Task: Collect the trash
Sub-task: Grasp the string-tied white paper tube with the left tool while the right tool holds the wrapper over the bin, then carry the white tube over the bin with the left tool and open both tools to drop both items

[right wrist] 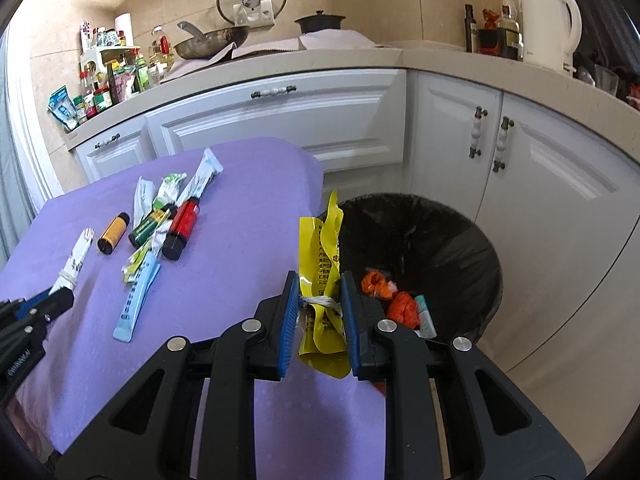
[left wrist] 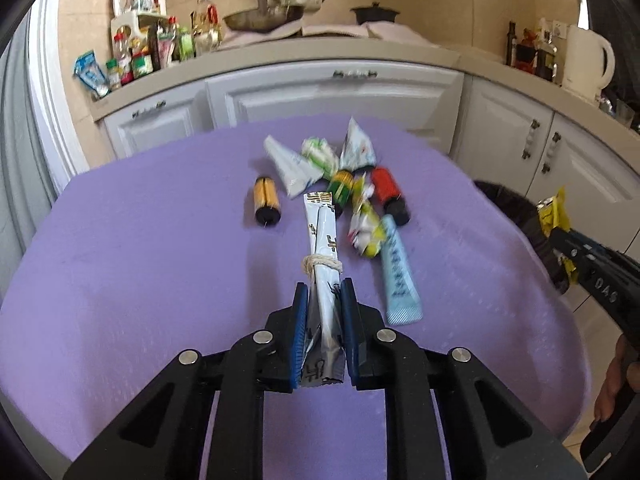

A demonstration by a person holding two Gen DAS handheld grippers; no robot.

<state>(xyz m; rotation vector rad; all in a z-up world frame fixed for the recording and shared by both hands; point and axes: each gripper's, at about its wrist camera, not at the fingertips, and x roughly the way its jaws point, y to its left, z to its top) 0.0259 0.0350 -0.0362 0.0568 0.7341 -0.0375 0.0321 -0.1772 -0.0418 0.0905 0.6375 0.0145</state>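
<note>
- Clamping the near end of a long white-and-silver foil sachet [left wrist: 320,248] bound with pale twine, the left gripper [left wrist: 325,292] in the left wrist view has its blue-padded jaws pressed on both sides of it.
- Beyond the sachet, toward the far edge of the purple cloth-covered tabletop [left wrist: 140,264], lie an orange cylindrical bottle with black caps [left wrist: 266,201], a red bottle [left wrist: 389,194], a green bottle [left wrist: 341,189], a light blue flat tube [left wrist: 398,276] and crumpled white wrappers [left wrist: 318,154].
- At the right edge of that view, the right gripper [left wrist: 558,236] carries a yellow wrapper.
- Seen from the right wrist view, the right gripper [right wrist: 320,280] is closed on a crumpled yellow plastic wrapper [right wrist: 322,264] tied with white string, just off the tabletop's right edge.
- Right beside it stands a round bin with a black liner [right wrist: 448,236], holding orange scraps [right wrist: 404,306].
- The left gripper [right wrist: 60,294] shows at the left, over the tabletop.
</note>
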